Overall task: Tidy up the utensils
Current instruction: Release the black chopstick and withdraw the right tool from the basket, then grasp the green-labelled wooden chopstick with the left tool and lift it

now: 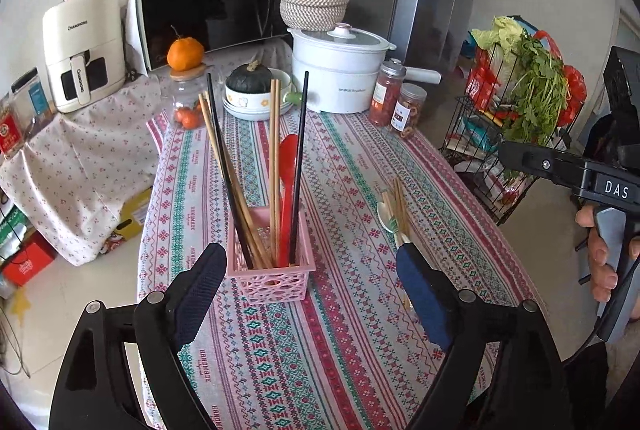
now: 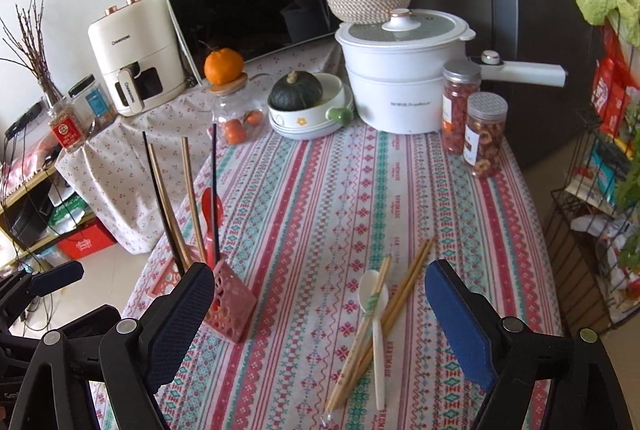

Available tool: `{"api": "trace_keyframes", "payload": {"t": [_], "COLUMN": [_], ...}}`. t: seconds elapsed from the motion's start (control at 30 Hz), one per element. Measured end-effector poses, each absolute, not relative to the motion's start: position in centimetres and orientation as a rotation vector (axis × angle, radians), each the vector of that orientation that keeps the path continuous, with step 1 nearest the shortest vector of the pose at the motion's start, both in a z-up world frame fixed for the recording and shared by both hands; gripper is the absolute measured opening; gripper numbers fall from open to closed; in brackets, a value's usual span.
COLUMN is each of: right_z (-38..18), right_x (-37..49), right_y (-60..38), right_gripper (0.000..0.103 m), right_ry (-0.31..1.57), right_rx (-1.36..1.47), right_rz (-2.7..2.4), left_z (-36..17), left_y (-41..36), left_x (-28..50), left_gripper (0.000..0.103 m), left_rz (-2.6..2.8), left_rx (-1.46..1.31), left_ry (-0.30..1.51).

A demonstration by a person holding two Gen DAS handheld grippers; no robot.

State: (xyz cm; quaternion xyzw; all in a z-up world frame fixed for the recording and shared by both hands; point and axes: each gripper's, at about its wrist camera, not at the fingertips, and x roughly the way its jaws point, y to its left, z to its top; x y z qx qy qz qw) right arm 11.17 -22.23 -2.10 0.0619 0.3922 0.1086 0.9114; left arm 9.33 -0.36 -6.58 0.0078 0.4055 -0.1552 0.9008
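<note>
We see the pink basket [image 1: 272,270] on the patterned tablecloth [image 1: 352,330] holding chopsticks and a red spoon [image 1: 287,169]. Loose wooden chopsticks [image 2: 404,294] and a white spoon [image 2: 376,314] lie to its right. Our left gripper [image 1: 312,282] and right gripper [image 2: 320,310] both gape empty; jars [image 2: 476,121] and a white pot [image 2: 400,81] stand behind.

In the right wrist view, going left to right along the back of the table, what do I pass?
Glass jar with an orange on its lid → dark green squash in a bowl → white electric pot → tall jar with a metal lid → shorter jar of dried rings.
</note>
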Motion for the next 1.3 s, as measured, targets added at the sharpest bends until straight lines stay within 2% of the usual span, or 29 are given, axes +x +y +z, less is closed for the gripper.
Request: {"api": "trace_keyframes", "payload": {"t": [0.27, 0.4, 0.47, 0.73, 0.8, 0.93, 1.27, 1.3], "right_z": [-4.3, -6.2, -7.2, -9.7, -9.8, -10.0, -11.0, -11.0], "right_x": [10.8, 11.6, 12.1, 13.4, 13.6, 14.1, 14.7, 14.8], "right_y": [-27.5, -29.4, -30.6, -33.5, -33.8, -34.5, -35.2, -35.1], "right_gripper": [0.093, 0.093, 0.093, 0.093, 0.093, 0.093, 0.093, 0.093], "right_ry": [0.865, 0.962, 1.007, 1.087, 1.090, 1.094, 1.115, 1.116], "right_rx": [0.129, 0.140, 0.165, 0.211, 0.221, 0.228, 0.214, 0.213], "right_rz": [0.107, 0.077, 0.057, 0.018, 0.011, 0.007, 0.005, 0.004], "left_z": [-8.1, -8.7, -9.2, -15.1, -16.9, -19.7, -22.7, -22.6], "left_y": [-6.7, -9.6, -10.9, -14.9, -15.6, -16.6, -18.0, -18.0], "left_x": [9.9, 11.5, 12.8, 20.6, 21.9, 24.2, 26.7, 26.7], "left_gripper": [0.089, 0.087, 0.081, 0.026, 0.018, 0.014, 0.014, 0.009], "left_rz": [-0.406, -0.442, -0.442, -0.405, -0.385, -0.344, -0.277, -0.275], "left_rx": [0.024, -0.008, -0.013, -0.051, -0.036, -0.006, 0.046, 0.043], "left_ry": [0.939, 0.986, 1.008, 1.195, 1.225, 1.267, 1.310, 1.305]}}
